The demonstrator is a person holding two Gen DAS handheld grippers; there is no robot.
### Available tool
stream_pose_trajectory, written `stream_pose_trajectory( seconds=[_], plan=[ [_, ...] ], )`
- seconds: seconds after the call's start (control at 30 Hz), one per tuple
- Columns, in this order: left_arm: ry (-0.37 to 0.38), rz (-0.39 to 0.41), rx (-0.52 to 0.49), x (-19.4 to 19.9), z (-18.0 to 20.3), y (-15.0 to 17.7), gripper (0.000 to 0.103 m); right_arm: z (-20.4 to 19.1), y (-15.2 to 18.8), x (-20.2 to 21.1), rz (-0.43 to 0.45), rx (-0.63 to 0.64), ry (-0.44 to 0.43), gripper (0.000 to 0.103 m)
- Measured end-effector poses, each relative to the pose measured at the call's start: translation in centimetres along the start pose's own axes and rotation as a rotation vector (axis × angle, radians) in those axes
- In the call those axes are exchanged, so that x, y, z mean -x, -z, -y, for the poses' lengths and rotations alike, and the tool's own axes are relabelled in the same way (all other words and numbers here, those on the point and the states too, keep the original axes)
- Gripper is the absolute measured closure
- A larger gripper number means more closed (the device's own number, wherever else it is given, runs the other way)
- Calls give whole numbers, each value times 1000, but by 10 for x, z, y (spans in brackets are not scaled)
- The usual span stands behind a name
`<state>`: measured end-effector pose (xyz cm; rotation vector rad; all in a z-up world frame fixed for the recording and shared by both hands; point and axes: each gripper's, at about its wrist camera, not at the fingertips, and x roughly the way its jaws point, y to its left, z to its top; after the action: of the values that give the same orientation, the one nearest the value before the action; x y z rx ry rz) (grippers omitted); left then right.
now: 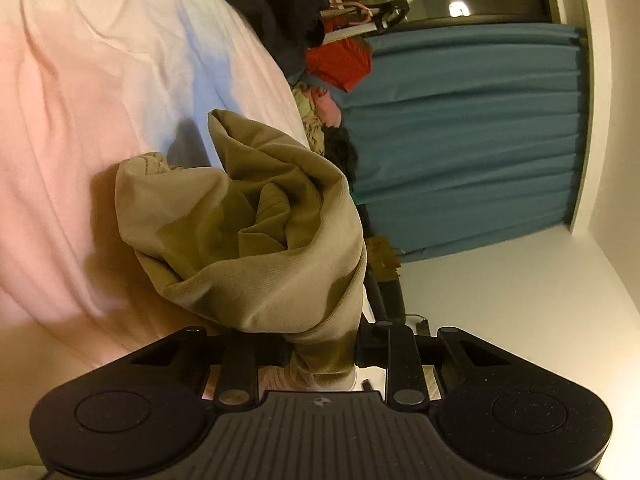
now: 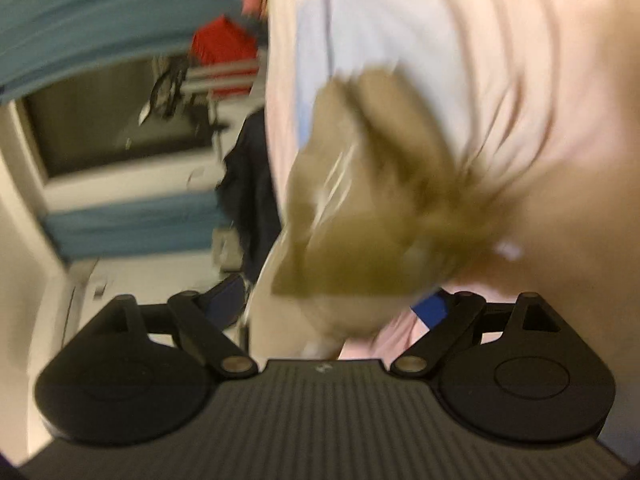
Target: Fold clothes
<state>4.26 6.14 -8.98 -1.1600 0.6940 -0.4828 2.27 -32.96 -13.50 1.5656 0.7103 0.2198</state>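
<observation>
A crumpled khaki garment (image 1: 256,232) rises from the pale pink bedsheet (image 1: 80,120) in the left wrist view. My left gripper (image 1: 320,354) is shut on a bunched end of it, and the cloth fills the narrow gap between the jaws. The right wrist view is blurred. There the same khaki garment (image 2: 372,200) hangs in front of the sheet (image 2: 520,60), with its lower end between the widely spread jaws of my right gripper (image 2: 332,308). The blue pads (image 2: 432,308) stand apart from the cloth.
A teal curtain (image 1: 460,120) hangs past the bed edge. By it are a red item (image 1: 340,64), a dark garment (image 1: 272,4) and a small heap of clothes (image 1: 316,116). A dark window (image 2: 112,128) and a dark hanging garment (image 2: 252,184) appear in the right wrist view.
</observation>
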Motion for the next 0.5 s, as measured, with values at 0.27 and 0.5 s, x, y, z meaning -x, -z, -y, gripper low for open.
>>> stream_pose_trajectory(
  seconds=[0.27, 0.5],
  plan=[
    [-65, -9, -3, 17, 19, -3, 75, -1, -2, -3, 64, 84, 102, 54],
    [-68, -19, 12, 29, 18, 1, 75, -23, 1, 13, 138, 218, 93, 74]
  ],
)
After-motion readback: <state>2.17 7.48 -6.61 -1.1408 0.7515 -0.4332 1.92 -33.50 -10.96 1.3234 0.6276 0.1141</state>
